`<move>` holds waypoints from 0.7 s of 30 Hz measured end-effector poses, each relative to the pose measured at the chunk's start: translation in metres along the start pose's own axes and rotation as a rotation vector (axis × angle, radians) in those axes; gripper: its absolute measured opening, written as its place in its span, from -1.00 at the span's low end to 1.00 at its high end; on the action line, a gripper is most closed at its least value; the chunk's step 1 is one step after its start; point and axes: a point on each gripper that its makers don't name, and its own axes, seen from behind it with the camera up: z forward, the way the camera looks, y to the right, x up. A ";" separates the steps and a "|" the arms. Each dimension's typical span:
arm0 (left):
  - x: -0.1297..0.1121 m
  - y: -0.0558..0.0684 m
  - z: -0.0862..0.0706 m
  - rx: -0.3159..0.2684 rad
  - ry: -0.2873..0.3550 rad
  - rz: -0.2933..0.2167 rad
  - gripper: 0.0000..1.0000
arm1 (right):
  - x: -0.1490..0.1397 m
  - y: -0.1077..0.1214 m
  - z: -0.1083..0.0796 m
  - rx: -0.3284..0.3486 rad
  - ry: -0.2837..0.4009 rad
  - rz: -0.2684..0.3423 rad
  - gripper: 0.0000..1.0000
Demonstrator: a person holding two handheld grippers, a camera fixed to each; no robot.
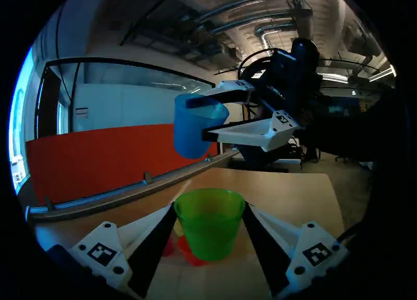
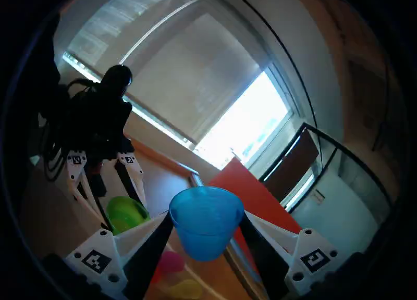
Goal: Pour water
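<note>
L gripper view: nearest is the L gripper, both fingers pressed on the sides of the green cup. The cup is upright w/ its mouth up; can't tell if there's water in it, or if it stands on the table or hangs just above. Low behind the cup, on the table, are a red piece and a pink one, partly hidden, so can't tell what they are. Farther and higher is the R gripper, clamped on the blue cup. That cup is tilted, mouth twd upper right, and sits above and a bit left of the green cup, not touching it. Beyond the table are a red panel and ceiling pipes. R gripper view: up close is the R gripper, both fingers tight on the blue cup, rim twd camera; contents unclear. Under it are pink and yellow blobs, blurred. Farther, lower left, is the L gripper w/ the green cup btwn its fingers, below the blue cup's level. Far back is a bright window.
</note>
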 end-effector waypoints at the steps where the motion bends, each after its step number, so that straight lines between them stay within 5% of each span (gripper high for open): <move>1: 0.000 -0.001 0.000 0.002 0.000 -0.001 0.76 | 0.000 0.000 0.000 0.001 0.001 0.021 0.81; 21: 0.004 -0.007 -0.006 0.026 0.006 -0.005 0.76 | -0.015 -0.004 0.000 0.011 -0.008 0.433 0.81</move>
